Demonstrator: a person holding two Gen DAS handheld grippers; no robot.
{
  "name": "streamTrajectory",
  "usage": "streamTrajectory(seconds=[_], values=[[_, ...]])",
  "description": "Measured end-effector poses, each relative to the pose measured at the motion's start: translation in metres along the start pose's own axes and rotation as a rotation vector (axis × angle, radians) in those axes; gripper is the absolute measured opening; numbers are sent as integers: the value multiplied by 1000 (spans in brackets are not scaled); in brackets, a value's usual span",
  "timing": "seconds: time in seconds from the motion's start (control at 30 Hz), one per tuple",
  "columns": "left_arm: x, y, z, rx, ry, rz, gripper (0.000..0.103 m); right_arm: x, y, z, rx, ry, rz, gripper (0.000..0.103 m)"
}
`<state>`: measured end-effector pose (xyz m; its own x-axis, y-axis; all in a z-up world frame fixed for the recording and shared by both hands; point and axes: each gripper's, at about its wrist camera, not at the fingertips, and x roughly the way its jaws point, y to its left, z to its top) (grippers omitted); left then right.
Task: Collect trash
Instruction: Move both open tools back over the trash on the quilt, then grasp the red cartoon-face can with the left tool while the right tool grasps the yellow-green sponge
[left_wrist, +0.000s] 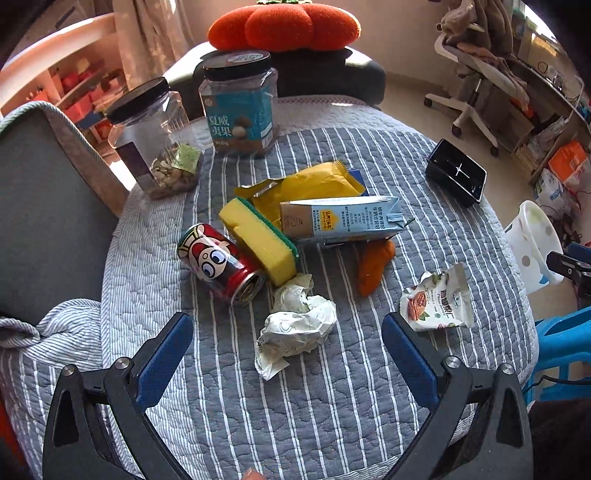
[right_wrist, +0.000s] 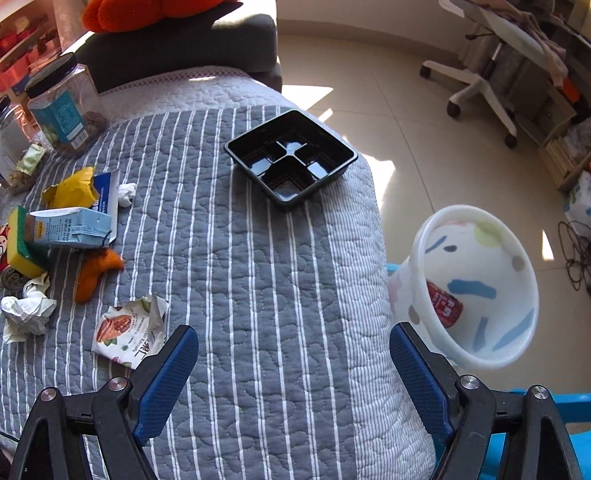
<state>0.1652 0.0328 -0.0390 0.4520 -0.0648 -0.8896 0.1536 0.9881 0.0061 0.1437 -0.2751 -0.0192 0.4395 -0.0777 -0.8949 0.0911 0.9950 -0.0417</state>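
Several pieces of trash lie on the quilted surface (left_wrist: 332, 424): a crumpled paper wad (left_wrist: 297, 325) nearest the left tool (left_wrist: 288, 354), a nut packet (right_wrist: 127, 334) beside the right tool (right_wrist: 293, 363). Both tools stand apart, holding nothing. Risk, as I judge it: the wad touches the can (left_wrist: 221, 264), so a wide grab may nudge it rolling. Only the right view shows inside the bin (right_wrist: 476, 221), a red wrapper (right_wrist: 445, 308) at its bottom.

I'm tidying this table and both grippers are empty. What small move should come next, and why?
Probably lower the left gripper onto the crumpled paper: it lies loose on the quilt directly between the open jaws. The bin beside the table already holds one red item.
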Motion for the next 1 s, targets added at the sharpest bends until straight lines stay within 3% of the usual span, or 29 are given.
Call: streamTrajectory(seconds=[0.3, 0.4, 0.47, 0.57, 0.83, 1.0], values=[[33, 60, 34, -214, 30, 37, 100, 8, 32, 13, -22, 13, 35, 88], [54, 74, 38, -260, 69, 42, 83, 13, 38, 18, -26, 19, 35, 88], [67, 78, 40, -274, 95, 36, 72, 18, 40, 22, -24, 24, 35, 88], [82, 78, 44, -288, 102, 31, 67, 24, 43, 27, -22, 30, 29, 88], [111, 77, 55, -322, 119, 46, 60, 41, 56, 31, -18, 75, 64, 88], [105, 69, 55, -265, 105, 49, 53, 47, 65, 29, -35, 96, 72, 88]])
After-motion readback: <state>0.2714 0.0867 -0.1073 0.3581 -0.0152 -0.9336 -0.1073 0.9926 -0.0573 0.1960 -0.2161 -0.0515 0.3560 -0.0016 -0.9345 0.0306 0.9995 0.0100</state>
